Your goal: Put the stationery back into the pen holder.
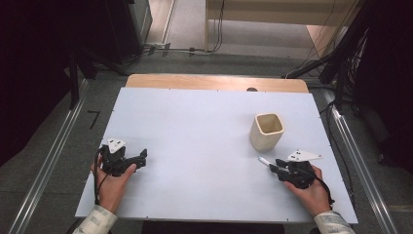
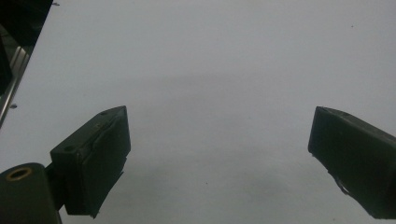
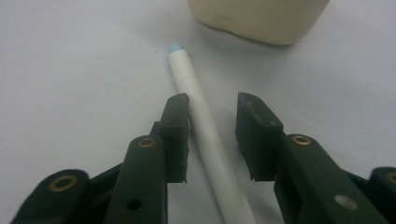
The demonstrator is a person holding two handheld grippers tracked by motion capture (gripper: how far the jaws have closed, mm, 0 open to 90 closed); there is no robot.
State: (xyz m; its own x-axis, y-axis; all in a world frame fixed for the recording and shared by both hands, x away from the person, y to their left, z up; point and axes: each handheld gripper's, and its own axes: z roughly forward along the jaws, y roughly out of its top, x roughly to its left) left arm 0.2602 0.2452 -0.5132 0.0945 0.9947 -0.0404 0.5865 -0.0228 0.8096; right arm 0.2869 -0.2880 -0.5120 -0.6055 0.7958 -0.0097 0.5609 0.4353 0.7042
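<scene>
A white pen (image 3: 201,116) with a pale blue tip lies flat on the white table (image 1: 195,136), pointing toward a cream square cup (image 3: 261,18). My right gripper (image 3: 212,105) is open and straddles the pen: one jaw rests against its side, and the other stands a little apart. In the high view the pen (image 1: 264,161) sticks out in front of the right gripper (image 1: 273,167), just below the cup (image 1: 267,130). My left gripper (image 1: 141,158) rests at the table's left front. Its jaws are wide open over bare table, with nothing between them (image 2: 219,126).
The cup stands upright and looks empty, close beyond the pen's tip. The table's front edge runs just behind both hands. Metal rails (image 1: 48,165) flank the table on the floor, and dark equipment stands to the far left and right.
</scene>
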